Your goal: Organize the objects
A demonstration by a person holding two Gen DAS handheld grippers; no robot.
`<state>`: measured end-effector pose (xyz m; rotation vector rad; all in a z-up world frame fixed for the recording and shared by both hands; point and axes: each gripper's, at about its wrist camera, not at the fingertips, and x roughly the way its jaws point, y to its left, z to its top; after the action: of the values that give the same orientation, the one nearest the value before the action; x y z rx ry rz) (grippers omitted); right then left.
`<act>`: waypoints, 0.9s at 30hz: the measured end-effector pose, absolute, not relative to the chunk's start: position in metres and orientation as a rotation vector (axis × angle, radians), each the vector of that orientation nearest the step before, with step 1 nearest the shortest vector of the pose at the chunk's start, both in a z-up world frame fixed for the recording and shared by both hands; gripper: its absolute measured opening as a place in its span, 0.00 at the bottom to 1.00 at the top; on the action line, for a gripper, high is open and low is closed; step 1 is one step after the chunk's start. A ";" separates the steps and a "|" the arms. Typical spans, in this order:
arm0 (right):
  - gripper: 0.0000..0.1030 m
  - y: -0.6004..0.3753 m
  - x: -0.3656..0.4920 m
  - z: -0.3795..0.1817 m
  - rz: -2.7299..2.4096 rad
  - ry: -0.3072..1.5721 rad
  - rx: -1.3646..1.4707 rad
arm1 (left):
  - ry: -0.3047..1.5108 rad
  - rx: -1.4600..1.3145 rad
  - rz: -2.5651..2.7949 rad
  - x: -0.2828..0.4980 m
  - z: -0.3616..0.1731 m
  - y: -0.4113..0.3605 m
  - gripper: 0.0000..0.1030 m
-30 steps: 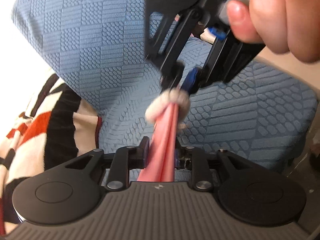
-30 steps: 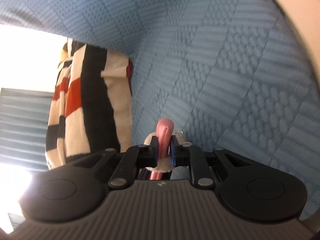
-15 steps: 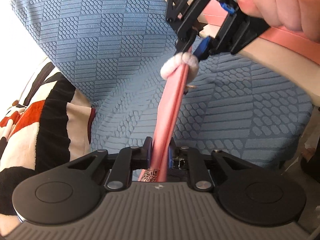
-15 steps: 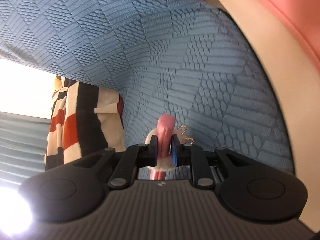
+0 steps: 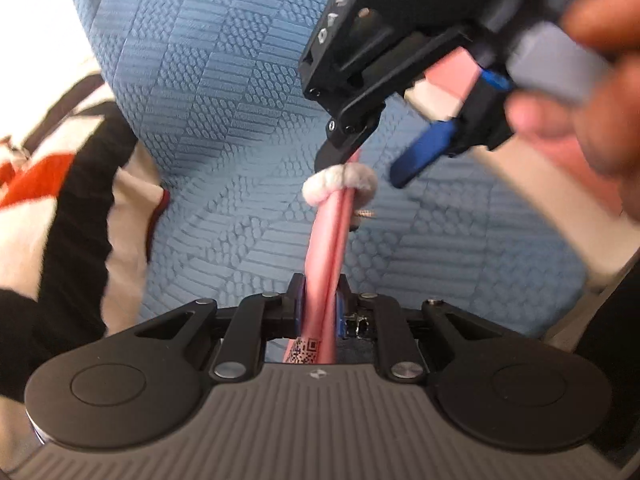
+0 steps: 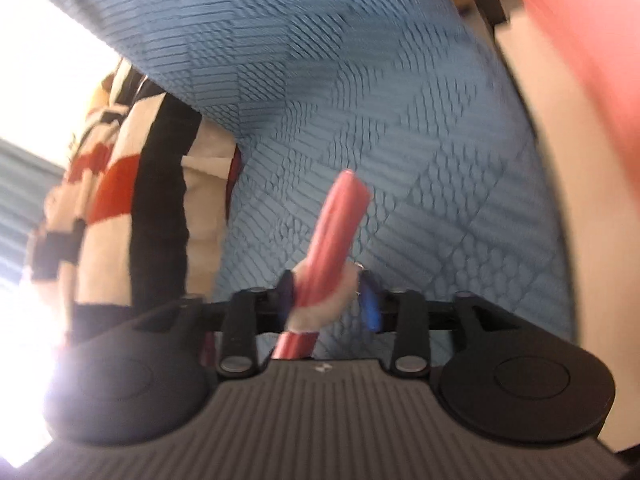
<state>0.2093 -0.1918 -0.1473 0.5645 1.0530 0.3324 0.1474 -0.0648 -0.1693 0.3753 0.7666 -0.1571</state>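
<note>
A folded pink band (image 5: 328,248) with a QR label near its lower end stands up from my left gripper (image 5: 318,304), which is shut on it. A fluffy white ring (image 5: 340,186) circles the band's upper part. My right gripper (image 5: 360,164) hangs over the ring with its jaws open, one black finger touching the ring. In the right wrist view the pink band (image 6: 336,236) and white ring (image 6: 320,304) sit between the open right gripper's (image 6: 328,300) blue pads (image 6: 370,304).
A blue textured cushion (image 5: 224,92) fills the background in both views. A black, white and red striped cloth (image 5: 68,208) lies at the left, and shows in the right wrist view (image 6: 132,208). A hand (image 5: 592,92) holds the right gripper.
The right gripper has opened and let go of the pink band and ring. The left gripper still holds the band, and the view has shifted closer to the cushion.
</note>
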 end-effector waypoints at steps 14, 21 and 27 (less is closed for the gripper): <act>0.84 -0.164 0.185 -0.080 0.221 1.018 0.161 | 0.798 0.066 -0.228 0.147 -0.114 -0.043 0.17; 0.84 -0.157 0.174 -0.070 0.236 1.084 0.119 | 0.781 0.002 -0.219 0.155 -0.090 -0.031 0.11; 0.84 -0.161 0.172 -0.045 0.198 1.057 0.105 | 0.790 -0.032 -0.212 0.161 -0.083 -0.024 0.11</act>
<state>0.1720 -0.1611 -0.0453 0.1049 1.0572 0.1978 0.1605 -0.0245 -0.0829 -0.0321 0.7900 -0.2123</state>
